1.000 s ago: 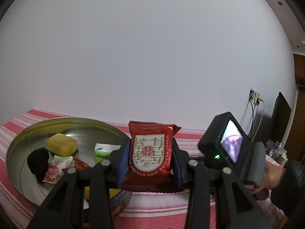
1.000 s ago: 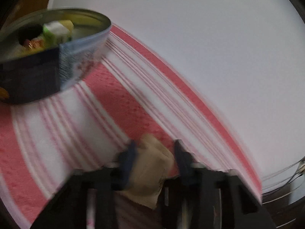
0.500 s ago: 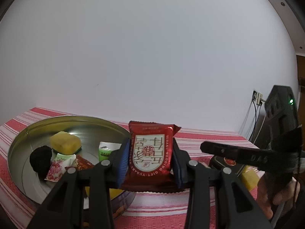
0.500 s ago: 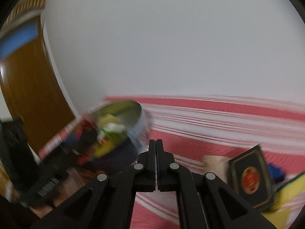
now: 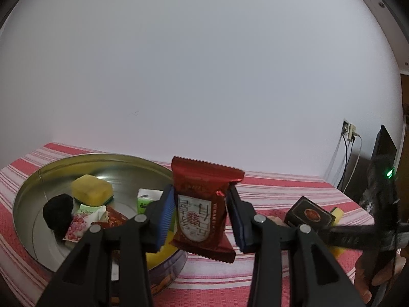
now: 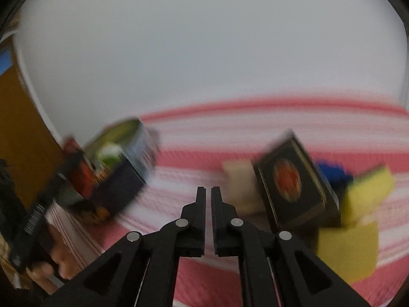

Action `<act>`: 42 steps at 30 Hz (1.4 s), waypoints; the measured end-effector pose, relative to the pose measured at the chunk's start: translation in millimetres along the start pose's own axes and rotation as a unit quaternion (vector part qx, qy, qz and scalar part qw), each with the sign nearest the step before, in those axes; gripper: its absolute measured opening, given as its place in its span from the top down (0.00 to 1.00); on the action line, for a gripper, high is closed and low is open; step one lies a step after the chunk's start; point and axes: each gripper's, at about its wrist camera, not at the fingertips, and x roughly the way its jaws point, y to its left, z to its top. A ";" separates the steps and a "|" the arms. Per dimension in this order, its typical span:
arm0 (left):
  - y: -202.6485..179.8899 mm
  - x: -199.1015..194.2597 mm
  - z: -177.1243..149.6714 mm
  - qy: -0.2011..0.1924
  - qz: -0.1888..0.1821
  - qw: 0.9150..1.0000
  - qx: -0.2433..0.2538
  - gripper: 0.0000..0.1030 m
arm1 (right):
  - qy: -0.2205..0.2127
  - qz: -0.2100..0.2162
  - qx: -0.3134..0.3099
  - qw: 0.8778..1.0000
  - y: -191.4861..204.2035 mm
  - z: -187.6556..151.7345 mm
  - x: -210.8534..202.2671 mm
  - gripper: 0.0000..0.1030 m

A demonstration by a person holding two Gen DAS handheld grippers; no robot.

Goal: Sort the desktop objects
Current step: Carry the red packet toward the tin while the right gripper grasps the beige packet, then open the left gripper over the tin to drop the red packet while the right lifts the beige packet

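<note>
My left gripper (image 5: pixel 200 217) is shut on a red snack packet (image 5: pixel 202 204), held upright just right of a round metal tin (image 5: pixel 28 192). The tin holds a yellow sponge (image 5: pixel 90 188), a black lump (image 5: pixel 58 213), a green-white packet (image 5: pixel 147 198) and small sweets. My right gripper (image 6: pixel 208 204) is shut with nothing between its fingers; it hovers over the striped cloth, left of a black box with a red emblem (image 6: pixel 291 179). The right gripper's body (image 5: pixel 378 220) shows at the left wrist view's right edge.
A beige packet (image 6: pixel 237 179), a blue object (image 6: pixel 332 174) and yellow sponges (image 6: pixel 368 189) lie around the black box (image 5: pixel 310 213). The tin (image 6: pixel 127 161) appears blurred at left. A white wall backs the red-striped table; a socket with cables (image 5: pixel 349 131) is at far right.
The right gripper let go of the beige packet, shut empty, rolled level and swung right toward the black box. The left gripper kept still with the red packet.
</note>
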 end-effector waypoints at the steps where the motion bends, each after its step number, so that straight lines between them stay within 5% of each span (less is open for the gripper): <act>1: -0.7 -0.1 -0.1 -0.001 -0.001 1.000 0.002 0.61 | 0.007 -0.011 0.003 1.000 -2.6 -1.3 3.8 0.95; 3: -1.3 -0.2 0.0 -0.001 -0.004 1.000 0.004 0.61 | 0.015 -0.034 0.012 0.999 -7.6 -2.6 11.2 0.88; 5: -0.8 0.8 0.1 0.001 -0.005 1.000 0.004 0.61 | 0.020 -0.030 0.033 0.999 -13.2 2.3 20.7 0.72; 7: 0.5 1.0 0.1 0.002 -0.004 1.000 0.000 0.61 | 0.014 -0.026 0.048 0.998 -13.6 8.1 28.1 0.46; 9: 2.1 1.6 0.1 0.004 -0.003 1.000 -0.003 0.61 | -0.005 -0.051 0.041 0.998 -10.4 13.0 27.4 0.35; 12: 1.3 2.4 -0.1 0.006 -0.004 1.000 -0.001 0.61 | -0.005 -0.095 0.027 0.995 -7.0 18.5 36.1 0.35; 18: 0.7 3.9 -0.5 0.010 -0.005 1.000 0.001 0.61 | 0.046 -0.096 0.002 0.994 -0.4 19.2 69.5 0.35; 21: 0.0 3.9 -0.9 0.011 -0.004 1.000 0.001 0.61 | 0.037 -0.087 0.000 0.995 1.4 20.4 67.2 0.62; 23: -0.3 4.0 -1.0 0.011 -0.003 1.000 0.001 0.61 | 0.030 -0.075 0.018 0.997 -4.3 20.6 64.9 0.62; 29: 0.0 4.2 -0.7 0.009 0.001 1.000 -0.001 0.61 | -0.076 -0.055 0.027 0.995 10.8 16.2 25.9 0.63; 37: 7.6 4.5 0.3 0.005 0.026 1.000 -0.013 0.61 | -0.259 -0.151 -0.030 0.953 78.4 -9.5 -27.4 0.62; 42: 6.1 1.9 -0.2 -0.001 0.025 1.000 -0.007 0.61 | -0.277 -0.154 -0.045 0.947 104.4 -22.3 -29.7 0.62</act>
